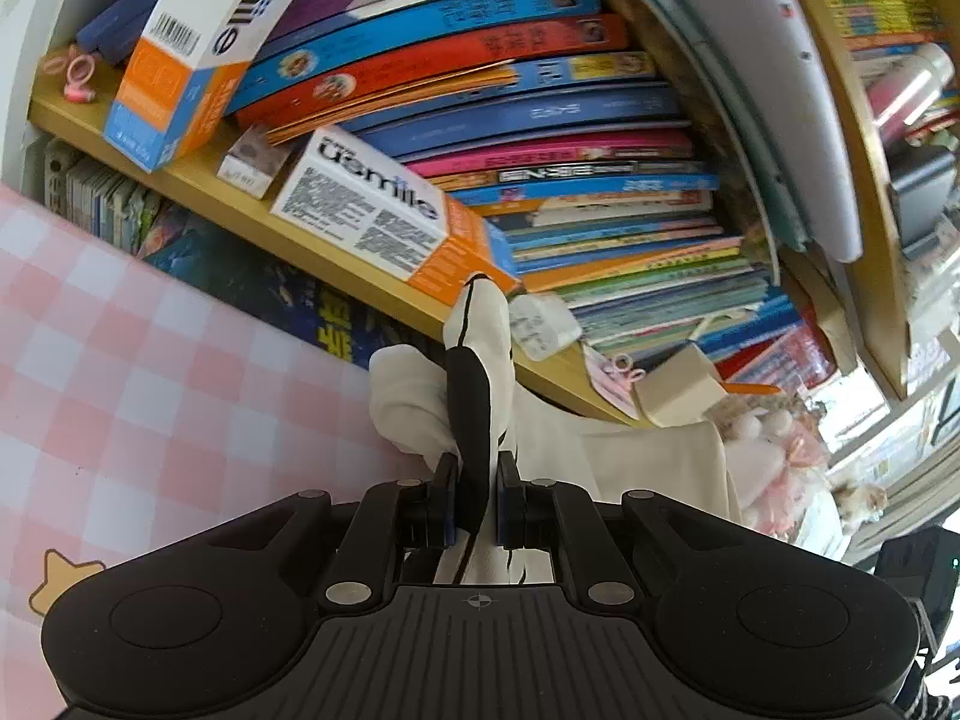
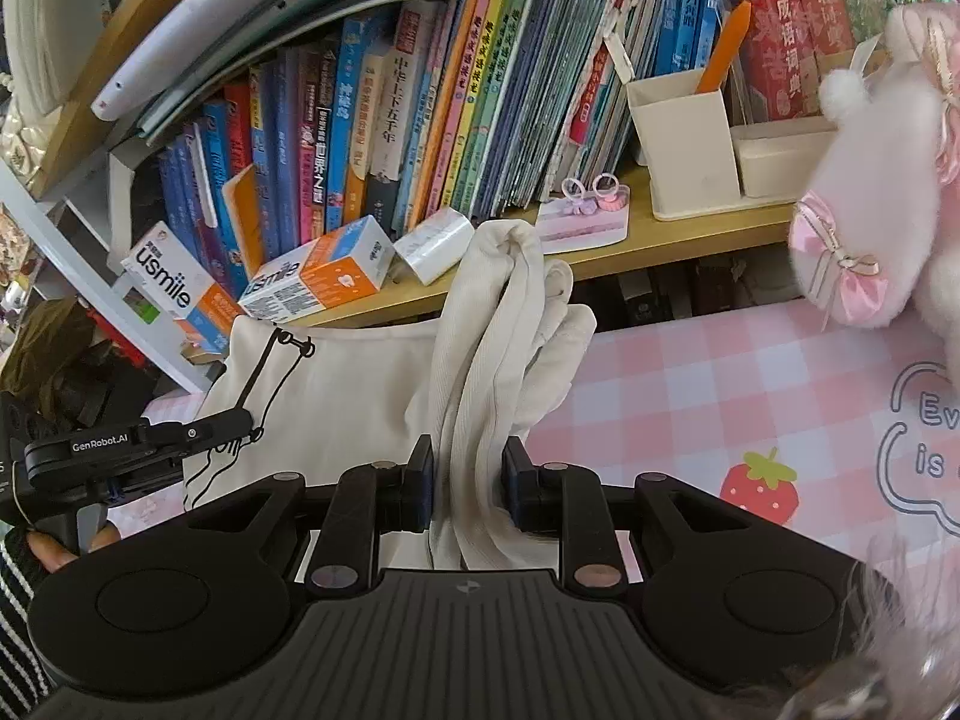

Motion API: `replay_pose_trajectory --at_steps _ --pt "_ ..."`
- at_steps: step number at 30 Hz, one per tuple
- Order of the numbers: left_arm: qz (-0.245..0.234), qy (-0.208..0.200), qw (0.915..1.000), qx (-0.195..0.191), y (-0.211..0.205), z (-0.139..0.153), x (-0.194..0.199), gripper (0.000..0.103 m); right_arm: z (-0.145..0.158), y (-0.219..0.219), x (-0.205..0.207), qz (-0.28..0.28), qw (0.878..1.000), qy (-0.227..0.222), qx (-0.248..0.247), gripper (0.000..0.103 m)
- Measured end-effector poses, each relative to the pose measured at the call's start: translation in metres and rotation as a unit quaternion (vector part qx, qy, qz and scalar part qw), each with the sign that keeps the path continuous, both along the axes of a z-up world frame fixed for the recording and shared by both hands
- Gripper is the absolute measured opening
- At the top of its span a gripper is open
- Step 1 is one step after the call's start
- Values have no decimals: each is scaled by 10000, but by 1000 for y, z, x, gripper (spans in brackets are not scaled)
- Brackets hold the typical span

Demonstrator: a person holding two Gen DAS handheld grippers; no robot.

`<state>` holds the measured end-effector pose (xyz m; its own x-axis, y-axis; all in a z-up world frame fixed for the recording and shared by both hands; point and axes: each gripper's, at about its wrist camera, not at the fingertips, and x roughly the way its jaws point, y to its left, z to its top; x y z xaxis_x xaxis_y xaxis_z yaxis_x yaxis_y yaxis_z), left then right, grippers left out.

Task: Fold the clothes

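Cream cloth, a garment (image 2: pixel 336 384) with black line print, hangs bunched between both hand-held grippers above the counter (image 2: pixel 690 396).

Left hand-held gripper (image 1: pixel 478 498): jaws nearly closed, pinching a thin fold of the garment where a black printed patch runs through the gap. Cloth stands up past the fingertips in a crumpled peak.

Right hand-held gripper (image 2: pixel 468 483): jaws narrow, clamped on a thicker, ribbed bundle of the same garment. The bundle rises from the jaws and flops over at the top. The rest of the cloth spreads leftward toward the left hand-held gripper, seen at the left edge of the right wrist view, held by a hand (image 2: pixel 60 546) in a striped sleeve (image 2: pixel 15 612).

Under the garment: pink-and-white checked mat covering the counter, with a strawberry (image 2: pixel 759 489) print to the right.

Behind: wooden shelf (image 2: pixel 690 234) packed with books (image 2: pixel 420 114). Two toothpaste boxes (image 2: pixel 318 276) lie on its edge. A cream pen holder (image 2: pixel 684 144) stands further right. Pink plush toy (image 2: pixel 870 204) at the right edge, resting on the mat.
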<state>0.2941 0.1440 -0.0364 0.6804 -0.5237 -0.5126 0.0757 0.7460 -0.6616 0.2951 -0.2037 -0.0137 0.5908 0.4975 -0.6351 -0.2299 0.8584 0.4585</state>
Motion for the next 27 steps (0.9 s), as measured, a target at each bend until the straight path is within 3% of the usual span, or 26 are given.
replay_pose_trajectory --at_steps 12,15,19,23,27 --pt "137 265 9992 -250 13 -28 11 14 -44 -14 18 -510 9960 504 537 25" --pt "251 380 9988 -198 12 -33 12 21 -50 -20 20 -642 9929 669 744 30" --pt "501 405 9979 60 7 -34 8 42 -53 -24 21 -772 9895 752 967 32" --pt "593 363 9969 375 3 -26 -1 61 -44 -24 18 -814 9902 732 872 55" --pt "502 197 9963 673 -4 -14 -13 64 -35 -25 10 -711 9924 704 723 58"
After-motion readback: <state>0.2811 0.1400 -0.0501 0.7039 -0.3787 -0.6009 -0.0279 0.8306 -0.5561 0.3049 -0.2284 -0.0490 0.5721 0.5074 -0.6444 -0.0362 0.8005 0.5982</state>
